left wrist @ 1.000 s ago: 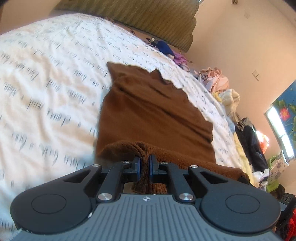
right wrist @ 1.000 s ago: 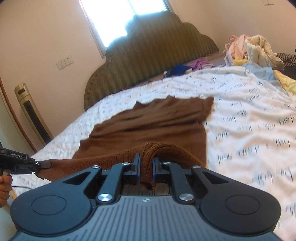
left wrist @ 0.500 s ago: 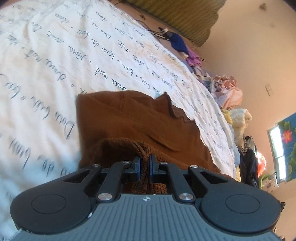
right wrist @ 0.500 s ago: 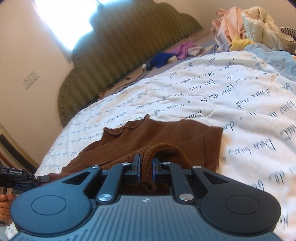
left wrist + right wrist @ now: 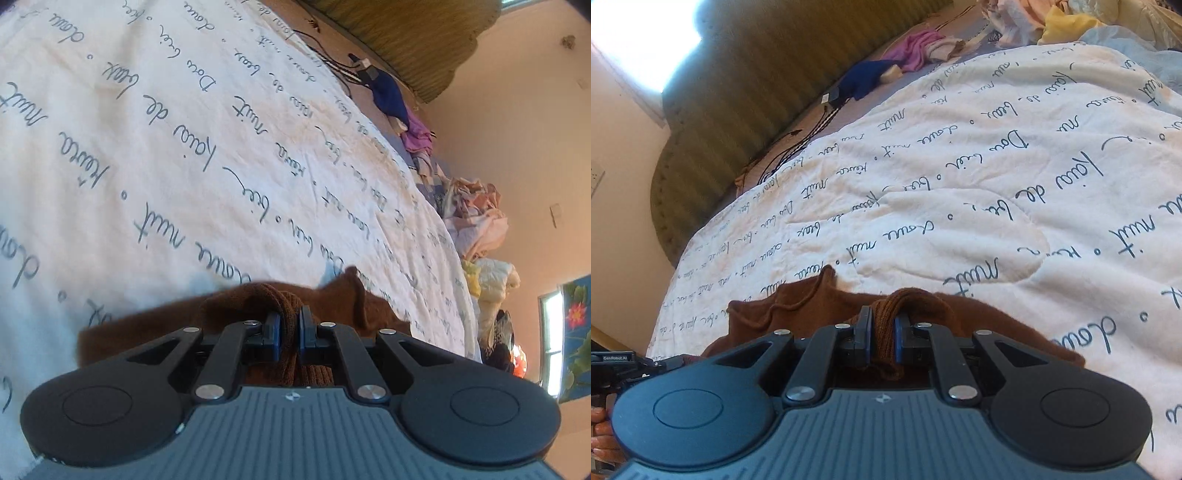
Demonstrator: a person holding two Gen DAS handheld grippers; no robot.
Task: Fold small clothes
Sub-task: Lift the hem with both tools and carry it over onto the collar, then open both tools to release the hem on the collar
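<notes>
Both grippers are clamped on a ribbed edge of the brown knit garment [image 5: 347, 306]: the left gripper [image 5: 289, 332] and right gripper [image 5: 882, 332] each pinch 1 bunched corner, probably to carry that edge over as a fold. The garment lies at 6 o'clock on the white script-printed quilt [image 5: 166, 155] (the unfolded clothes pile [image 5: 476, 218] waits at 3 o'clock).

You've carried both grippers, left [image 5: 289, 328] and right [image 5: 882, 328], toward the far end of the bed [image 5: 155, 155]. The brown top [image 5: 354, 306] is now doubled over itself: far less flat cloth shows ahead of the jaws.
</notes>
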